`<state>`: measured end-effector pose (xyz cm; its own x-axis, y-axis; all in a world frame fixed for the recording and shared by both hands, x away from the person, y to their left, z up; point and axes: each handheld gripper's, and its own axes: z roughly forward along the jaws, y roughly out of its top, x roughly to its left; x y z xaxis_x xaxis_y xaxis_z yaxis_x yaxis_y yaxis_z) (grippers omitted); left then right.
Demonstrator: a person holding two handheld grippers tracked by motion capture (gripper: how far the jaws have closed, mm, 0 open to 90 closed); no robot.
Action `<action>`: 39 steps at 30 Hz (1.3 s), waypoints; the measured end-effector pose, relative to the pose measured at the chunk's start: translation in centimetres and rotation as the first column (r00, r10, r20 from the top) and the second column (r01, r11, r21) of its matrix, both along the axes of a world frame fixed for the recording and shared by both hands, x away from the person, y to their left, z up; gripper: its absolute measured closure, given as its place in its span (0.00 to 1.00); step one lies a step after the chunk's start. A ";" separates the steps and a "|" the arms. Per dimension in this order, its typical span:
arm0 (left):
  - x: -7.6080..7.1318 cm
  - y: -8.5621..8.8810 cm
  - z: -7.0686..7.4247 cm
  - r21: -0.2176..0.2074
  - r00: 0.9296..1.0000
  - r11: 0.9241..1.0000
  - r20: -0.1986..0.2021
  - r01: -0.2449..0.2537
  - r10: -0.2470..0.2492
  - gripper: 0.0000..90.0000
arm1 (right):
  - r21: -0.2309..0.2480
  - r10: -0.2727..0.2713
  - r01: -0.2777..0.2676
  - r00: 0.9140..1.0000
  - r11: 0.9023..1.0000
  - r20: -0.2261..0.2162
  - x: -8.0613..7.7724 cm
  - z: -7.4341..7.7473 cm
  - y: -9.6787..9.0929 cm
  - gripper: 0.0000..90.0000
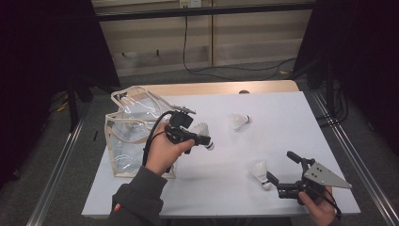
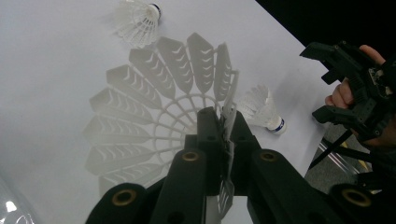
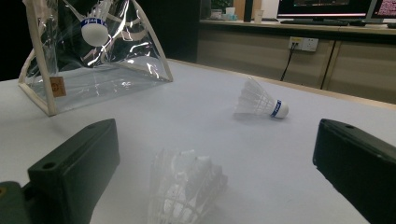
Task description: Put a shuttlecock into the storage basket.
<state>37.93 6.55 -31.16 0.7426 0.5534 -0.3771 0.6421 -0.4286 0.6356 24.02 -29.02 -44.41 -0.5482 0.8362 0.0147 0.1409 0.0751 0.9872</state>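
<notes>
My left gripper (image 1: 194, 137) is lifted above the table beside the bag, shut on a white shuttlecock (image 1: 203, 134). In the left gripper view the jaws pinch the rim of its feather skirt (image 2: 154, 107), and its cork points down and away. A second shuttlecock (image 1: 260, 173) lies on the white table by the front right. My right gripper (image 1: 283, 168) rests low behind it and stands open; this shuttlecock (image 3: 187, 189) lies blurred between the jaws, untouched. A third shuttlecock (image 1: 240, 121) lies on its side mid-table (image 3: 261, 102).
A clear plastic bag (image 1: 131, 136) with cream trim and handles stands open at the table's left edge (image 3: 93, 70). The white table top (image 1: 263, 141) has bare room in the middle and at the right. Metal rails run along both sides.
</notes>
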 end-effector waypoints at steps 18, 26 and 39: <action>0.8 0.0 1.6 0.004 1.000 1.000 -0.004 -0.002 0.002 0.97 | 0.002 -0.002 0.002 1.000 1.000 0.000 0.0 0.0 -0.1 0.00; 1.1 0.3 2.2 0.000 1.000 1.000 -0.005 -0.012 0.012 0.97 | 0.000 0.000 0.000 1.000 1.000 0.000 0.0 0.0 0.0 0.00; 1.5 0.5 3.1 0.000 1.000 1.000 0.003 -0.020 0.020 0.97 | -0.002 0.002 -0.002 1.000 1.000 -0.002 0.0 0.0 0.0 0.00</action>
